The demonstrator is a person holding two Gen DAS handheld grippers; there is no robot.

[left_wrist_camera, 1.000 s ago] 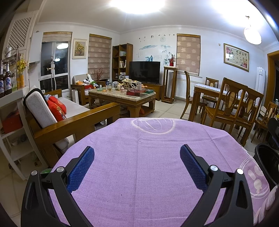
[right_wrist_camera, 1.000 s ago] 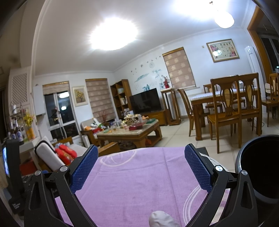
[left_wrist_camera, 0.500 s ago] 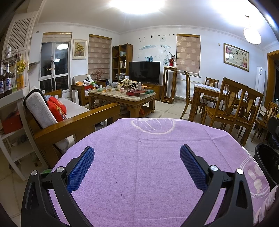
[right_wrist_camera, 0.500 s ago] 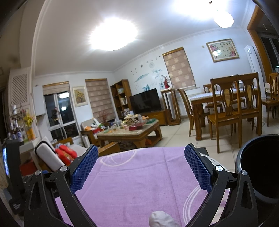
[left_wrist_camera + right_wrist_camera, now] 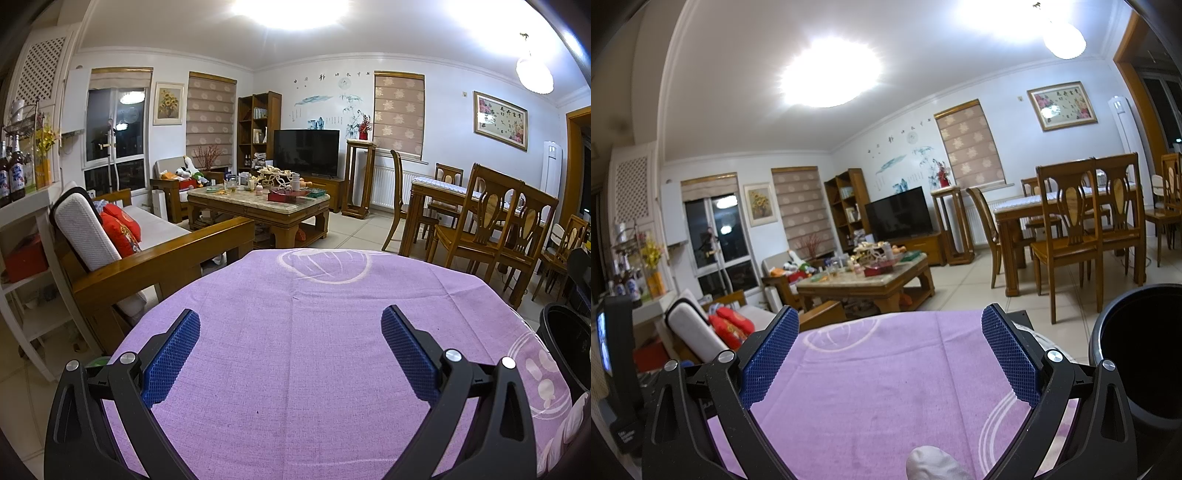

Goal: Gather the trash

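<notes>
My right hand-held gripper (image 5: 888,354) hung wide open and empty above the purple worktop (image 5: 871,373). The only trash I could make out was a pale crumpled wad (image 5: 932,463) at the bottom centre of the right wrist view, below the open fingers and cut off by the frame edge, so I could not tell its long axis. The black bin (image 5: 1145,354) stood at the right edge, beside the worktop. My left hand-held gripper (image 5: 290,350) was equally wide open, holding nothing. In its view something pale (image 5: 569,424) at the lower right edge was too cropped to identify. I judged the right hand nearer the wad
</notes>
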